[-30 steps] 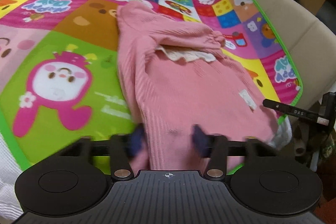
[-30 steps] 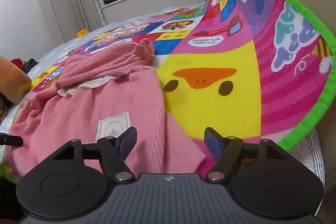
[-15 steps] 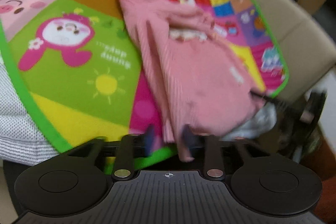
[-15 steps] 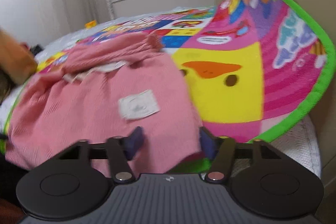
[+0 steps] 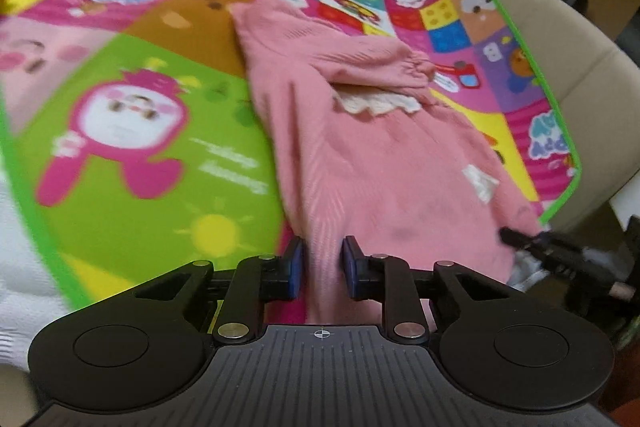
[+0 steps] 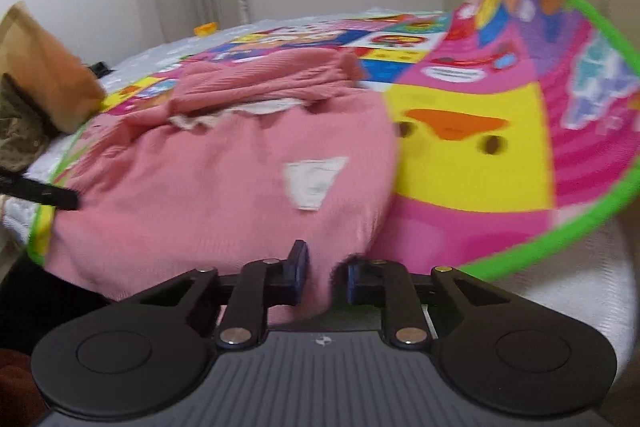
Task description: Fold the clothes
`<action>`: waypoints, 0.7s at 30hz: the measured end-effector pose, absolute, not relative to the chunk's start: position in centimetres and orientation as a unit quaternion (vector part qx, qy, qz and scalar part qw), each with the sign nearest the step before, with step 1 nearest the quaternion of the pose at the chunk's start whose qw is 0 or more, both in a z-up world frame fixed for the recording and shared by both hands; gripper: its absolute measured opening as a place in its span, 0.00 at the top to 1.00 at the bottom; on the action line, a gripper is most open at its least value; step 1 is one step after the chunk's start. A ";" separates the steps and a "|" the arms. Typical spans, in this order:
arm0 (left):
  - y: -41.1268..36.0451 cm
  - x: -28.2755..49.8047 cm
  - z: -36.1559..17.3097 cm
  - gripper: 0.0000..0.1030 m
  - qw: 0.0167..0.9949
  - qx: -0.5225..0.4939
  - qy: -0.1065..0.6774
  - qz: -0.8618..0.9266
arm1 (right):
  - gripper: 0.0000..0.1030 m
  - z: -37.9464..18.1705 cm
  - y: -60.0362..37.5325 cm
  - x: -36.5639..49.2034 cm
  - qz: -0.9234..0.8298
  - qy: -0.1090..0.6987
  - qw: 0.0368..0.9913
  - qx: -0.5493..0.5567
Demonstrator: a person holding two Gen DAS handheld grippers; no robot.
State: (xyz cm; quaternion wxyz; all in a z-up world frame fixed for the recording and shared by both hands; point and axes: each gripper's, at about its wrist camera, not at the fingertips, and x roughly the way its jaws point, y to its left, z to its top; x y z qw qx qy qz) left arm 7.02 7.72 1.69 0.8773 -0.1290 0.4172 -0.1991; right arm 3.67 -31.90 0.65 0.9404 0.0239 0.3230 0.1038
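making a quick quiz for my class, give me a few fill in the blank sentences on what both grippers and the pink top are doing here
1. Both the left gripper and the right gripper are shut on the hem of the ____ top.
2. The top lies on a colourful play mat edged in ____.
3. The small patch on the top's front is ____.
4. The yellow face printed on the mat beside the top has an ____ beak.

Missing words: pink; green; white; orange

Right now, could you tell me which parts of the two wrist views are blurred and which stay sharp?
Left wrist view: the play mat smears at left, while the left gripper stays sharp. Right wrist view: the pink garment and its white patch are motion-blurred; the right gripper is crisp.
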 end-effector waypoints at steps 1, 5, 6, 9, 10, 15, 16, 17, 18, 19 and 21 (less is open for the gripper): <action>8.2 6.7 1.8 0.75 0.879 -0.128 0.417 -0.193 | 0.82 0.8 -32.7 3.5 0.089 0.323 0.942 0.023; 10.0 6.1 2.4 0.66 0.887 -0.143 0.405 -0.172 | 0.72 1.9 -36.0 3.1 0.030 0.309 0.950 0.039; 10.1 6.1 2.8 0.65 0.889 -0.147 0.398 -0.172 | 0.71 2.3 -36.4 3.0 0.026 0.301 0.952 0.049; 9.6 6.4 4.4 0.53 0.895 -0.156 0.373 -0.188 | 0.64 3.6 -37.0 3.2 0.031 0.273 0.958 0.079; 9.0 6.6 4.9 0.51 0.896 -0.158 0.364 -0.199 | 0.62 3.9 -36.6 3.6 0.040 0.266 0.960 0.084; 4.2 8.2 5.6 0.43 0.893 -0.137 0.355 -0.240 | 0.51 3.6 -33.4 6.1 0.095 0.269 0.954 0.087; 3.3 8.5 5.3 0.43 0.893 -0.123 0.363 -0.236 | 0.51 3.0 -32.8 6.7 0.100 0.283 0.951 0.080; 2.4 8.8 5.0 0.42 0.893 -0.109 0.371 -0.229 | 0.51 2.4 -32.2 7.2 0.104 0.296 0.947 0.072; 1.8 9.0 4.6 0.42 0.893 -0.097 0.379 -0.222 | 0.51 1.9 -31.9 7.5 0.103 0.308 0.944 0.063; 1.5 9.1 4.1 0.41 0.892 -0.091 0.387 -0.217 | 0.51 1.3 -31.8 7.5 0.098 0.317 0.942 0.053; 1.3 9.3 3.4 0.40 0.889 -0.086 0.399 -0.209 | 0.50 0.5 -32.2 7.2 0.079 0.327 0.941 0.033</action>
